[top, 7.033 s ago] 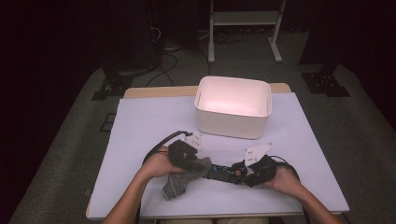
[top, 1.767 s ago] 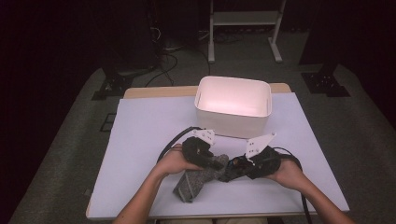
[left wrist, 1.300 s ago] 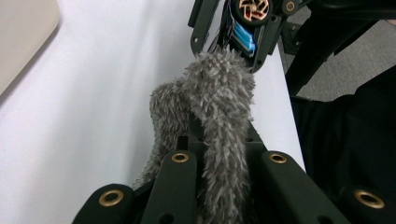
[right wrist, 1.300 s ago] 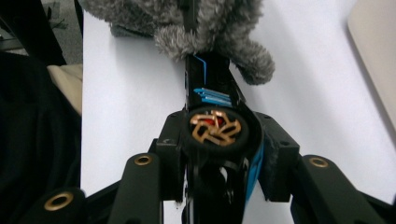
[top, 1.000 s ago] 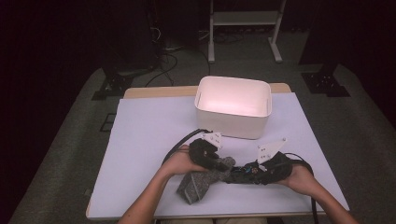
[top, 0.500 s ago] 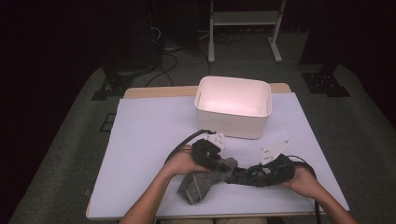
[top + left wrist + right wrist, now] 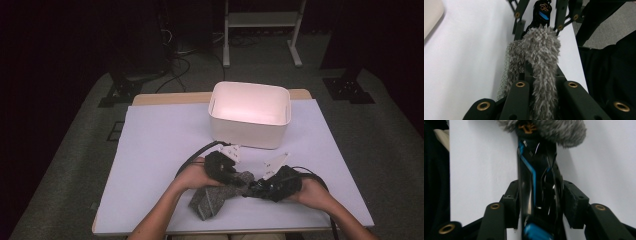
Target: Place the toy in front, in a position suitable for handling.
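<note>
High view: a person's two hands meet near the 6 o'clock edge of the white-covered table (image 7: 160, 145), each holding a gripper. The left gripper (image 7: 235, 179) and the right gripper (image 7: 250, 189) point toward one another, with a grey fuzzy cloth (image 7: 215, 197) between and beneath them, trailing toward 7 o'clock. A white bin (image 7: 250, 114) stands at 12 o'clock from the hands, well apart from them. Left gripper view: what the high view leaves indistinct appears here — the cloth (image 7: 539, 57) runs up between the two black jaws, which are closed upon its fuzzy pile, and beyond it, at 12 o'clock, a glossy black item with blue markings (image 7: 542, 11) sits in the jaws of the other gripper. Right gripper view: the jaws of the right gripper (image 7: 540, 200) are clamped on that glossy black item (image 7: 536, 182) — its identity cannot be told — whose far end meets the cloth (image 7: 564, 130) at 12 o'clock.
</note>
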`<move>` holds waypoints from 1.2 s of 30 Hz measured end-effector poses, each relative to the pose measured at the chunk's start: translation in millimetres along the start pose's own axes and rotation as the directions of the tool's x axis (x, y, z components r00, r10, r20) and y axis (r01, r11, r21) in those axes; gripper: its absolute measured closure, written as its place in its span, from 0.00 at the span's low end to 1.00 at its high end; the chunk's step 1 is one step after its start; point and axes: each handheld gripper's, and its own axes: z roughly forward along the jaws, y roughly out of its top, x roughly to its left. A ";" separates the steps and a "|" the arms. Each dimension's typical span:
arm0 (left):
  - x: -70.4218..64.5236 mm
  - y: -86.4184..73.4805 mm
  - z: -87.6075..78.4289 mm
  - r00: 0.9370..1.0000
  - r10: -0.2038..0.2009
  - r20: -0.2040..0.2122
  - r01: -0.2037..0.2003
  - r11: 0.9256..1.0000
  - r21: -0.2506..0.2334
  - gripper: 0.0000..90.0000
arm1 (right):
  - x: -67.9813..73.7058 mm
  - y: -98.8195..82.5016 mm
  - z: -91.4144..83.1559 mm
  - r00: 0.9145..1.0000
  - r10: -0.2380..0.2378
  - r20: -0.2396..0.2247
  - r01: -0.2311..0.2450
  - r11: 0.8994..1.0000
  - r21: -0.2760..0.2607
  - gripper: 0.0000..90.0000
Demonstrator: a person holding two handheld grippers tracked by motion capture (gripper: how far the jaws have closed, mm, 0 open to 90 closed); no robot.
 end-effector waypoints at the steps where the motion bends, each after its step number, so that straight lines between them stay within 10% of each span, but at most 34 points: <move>1: -0.4 -1.6 -0.2 1.000 -0.002 0.002 0.002 1.000 -0.002 0.91 | -0.5 2.2 2.4 1.000 -0.005 -0.004 0.005 1.000 0.005 0.59; 36: -2.5 -47.8 -21.4 0.996 -0.073 -0.045 0.072 0.997 -0.030 0.90 | -0.9 29.4 19.7 0.999 -0.043 -0.025 0.043 0.999 0.007 0.58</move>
